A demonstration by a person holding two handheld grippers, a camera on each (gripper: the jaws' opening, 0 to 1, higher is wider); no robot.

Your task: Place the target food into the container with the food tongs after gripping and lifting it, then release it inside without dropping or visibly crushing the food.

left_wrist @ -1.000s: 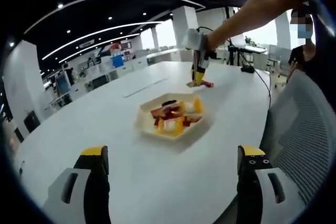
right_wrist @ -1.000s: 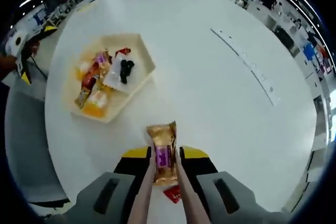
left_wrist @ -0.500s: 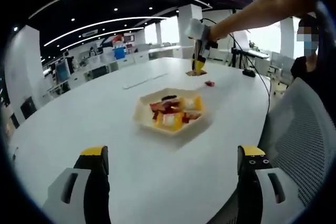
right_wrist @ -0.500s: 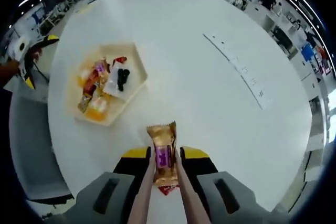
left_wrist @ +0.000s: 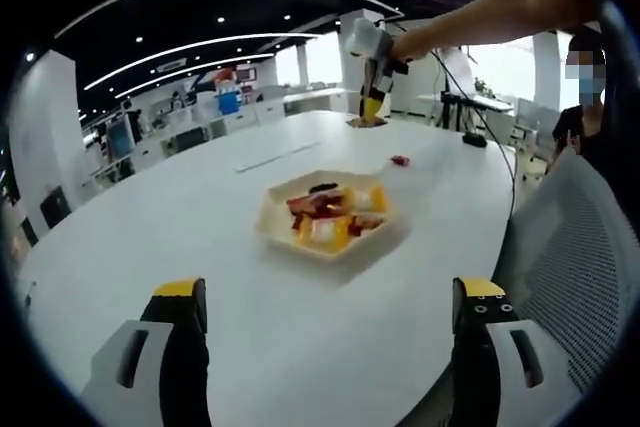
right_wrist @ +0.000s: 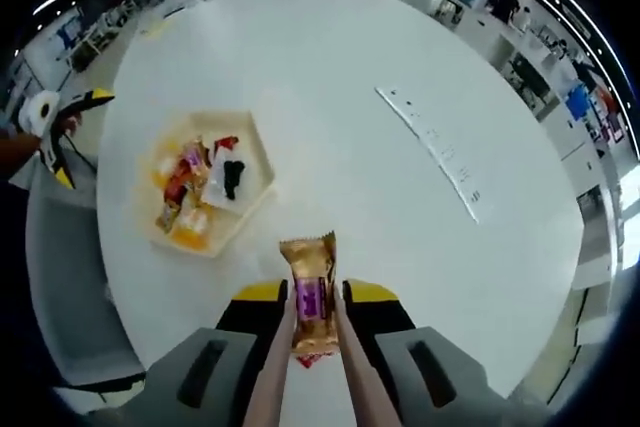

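My right gripper (right_wrist: 312, 299) is shut on the food tongs (right_wrist: 352, 377), and the tongs pinch a gold and purple snack packet (right_wrist: 309, 287) high above the white table. The beige hexagonal tray (right_wrist: 262, 147) with several wrapped snacks lies below, to the left. From the left gripper view, that tray (left_wrist: 262, 219) sits mid-table, and the right gripper (left_wrist: 370, 57) hangs beyond it with the packet (left_wrist: 367, 120) under it. My left gripper (left_wrist: 330, 347) is open over the table's near edge with nothing between its jaws.
A small red packet (left_wrist: 400, 160) lies on the table behind the tray and peeks out under the held packet (right_wrist: 310, 359). A long strip (right_wrist: 430, 137) runs across the table. A grey mesh chair (left_wrist: 570, 247) stands at the right edge, and a person stands behind it.
The right gripper has risen well off the table with the packet still in the tongs, leaving the red packet on the table. The left gripper has stayed open.
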